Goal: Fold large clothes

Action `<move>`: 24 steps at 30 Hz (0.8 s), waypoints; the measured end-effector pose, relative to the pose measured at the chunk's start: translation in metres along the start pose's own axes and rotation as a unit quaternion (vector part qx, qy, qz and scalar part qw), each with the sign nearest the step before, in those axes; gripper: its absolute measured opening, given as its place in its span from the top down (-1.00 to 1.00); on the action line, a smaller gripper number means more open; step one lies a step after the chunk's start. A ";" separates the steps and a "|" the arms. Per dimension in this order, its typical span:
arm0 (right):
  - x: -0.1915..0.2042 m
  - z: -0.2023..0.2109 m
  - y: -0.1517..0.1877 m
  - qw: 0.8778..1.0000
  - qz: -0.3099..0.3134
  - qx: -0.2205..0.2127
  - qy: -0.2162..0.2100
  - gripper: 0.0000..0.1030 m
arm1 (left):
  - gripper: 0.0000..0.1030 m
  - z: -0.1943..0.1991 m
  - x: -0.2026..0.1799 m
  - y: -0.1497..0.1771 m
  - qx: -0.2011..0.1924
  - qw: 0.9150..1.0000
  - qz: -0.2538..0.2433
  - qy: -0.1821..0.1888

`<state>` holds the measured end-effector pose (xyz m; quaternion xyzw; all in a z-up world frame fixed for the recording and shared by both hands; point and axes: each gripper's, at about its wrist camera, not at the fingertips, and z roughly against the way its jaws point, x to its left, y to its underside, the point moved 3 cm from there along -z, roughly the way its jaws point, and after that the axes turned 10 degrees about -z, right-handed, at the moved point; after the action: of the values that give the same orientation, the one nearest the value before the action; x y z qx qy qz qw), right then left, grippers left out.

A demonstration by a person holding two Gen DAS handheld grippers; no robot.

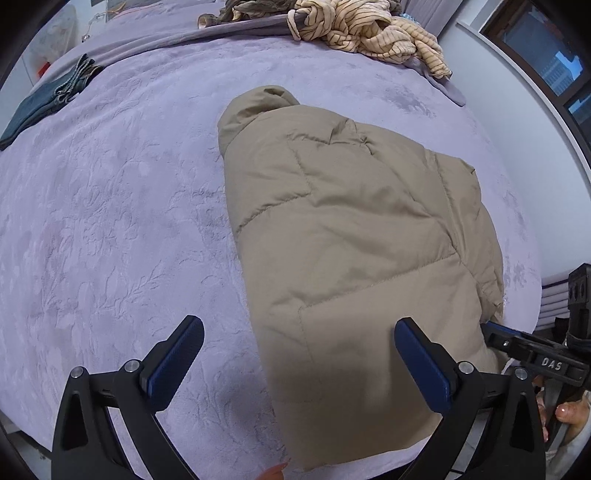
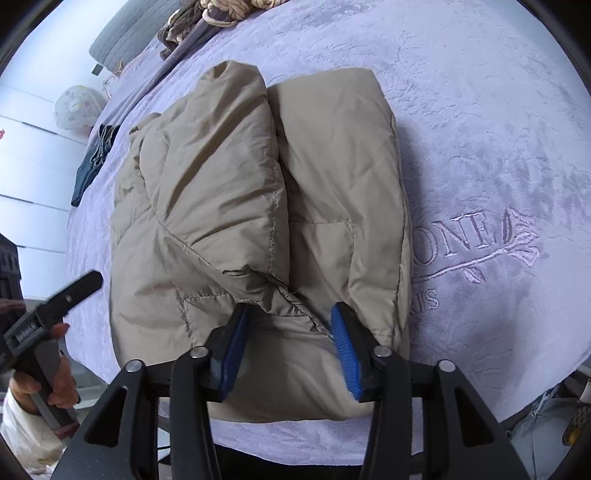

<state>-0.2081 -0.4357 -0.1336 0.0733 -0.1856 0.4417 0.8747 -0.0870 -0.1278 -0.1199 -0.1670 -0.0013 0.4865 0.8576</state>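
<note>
Jacket (image 1: pixel 354 258), tan and quilted, lay folded on the lavender bedspread (image 1: pixel 110 221) near its front edge, sleeves and side panels turned in over the body. Left gripper (image 1: pixel 299 369) hung with jaws spread wide and nothing between the pads, its right finger over the jacket's near corner, its left finger over bare bedspread beside the jacket. Right gripper (image 2: pixel 291 350) sat low on the jacket's near hem, jaws partly open, with a puffy fold of fabric between the blue pads (image 2: pixel 232 354); whether they pressed it, cannot tell. Beyond the jacket a striped garment (image 1: pixel 369 33) lay bunched at the far edge. Dark jeans (image 1: pixel 44 107) lay far left of the jacket.
</note>
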 end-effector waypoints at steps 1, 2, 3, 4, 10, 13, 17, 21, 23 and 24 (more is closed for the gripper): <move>0.002 0.003 0.001 1.000 -0.005 -0.004 -0.006 -0.32 | -1.00 0.000 0.001 0.001 0.002 1.000 0.000 0.000; 0.005 0.007 0.002 1.000 -0.009 -0.009 -0.015 -0.40 | -1.00 0.001 0.003 0.004 0.001 1.000 0.002 0.002; 0.007 0.009 0.003 1.000 -0.009 -0.013 -0.017 -0.50 | -1.00 0.003 0.005 0.007 -0.001 1.000 0.004 0.004; 0.010 0.011 0.004 1.000 -0.008 -0.018 -0.013 -0.56 | -1.00 0.004 0.006 0.009 -0.001 1.000 0.007 0.007; 0.023 0.028 0.014 0.999 -0.005 -0.054 0.000 -0.62 | -1.00 0.010 0.014 0.024 -0.003 1.000 0.004 0.016; 0.024 0.033 0.022 0.998 -0.014 -0.069 0.000 -0.64 | -1.00 0.014 0.018 0.029 -0.006 1.000 0.000 0.018; 0.020 0.037 0.031 0.996 -0.024 -0.083 0.001 -0.65 | -1.00 0.019 0.023 0.033 -0.009 1.000 0.000 0.015; 0.015 0.043 0.027 0.996 -0.031 -0.080 0.000 -0.65 | -1.00 0.019 0.027 0.031 -0.010 1.000 0.006 0.020; 0.013 0.048 0.021 0.996 -0.029 -0.081 0.002 -0.65 | -1.00 0.014 0.027 0.027 -0.008 1.000 0.011 0.020; 0.013 0.048 0.018 0.996 -0.027 -0.080 0.003 -0.65 | -1.00 0.012 0.027 0.026 -0.006 1.000 0.013 0.020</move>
<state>-0.2278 -0.4297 -0.0854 0.0068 -0.2157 0.4014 0.8901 -0.0961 -0.0902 -0.1203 -0.1820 0.0145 0.4945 0.8498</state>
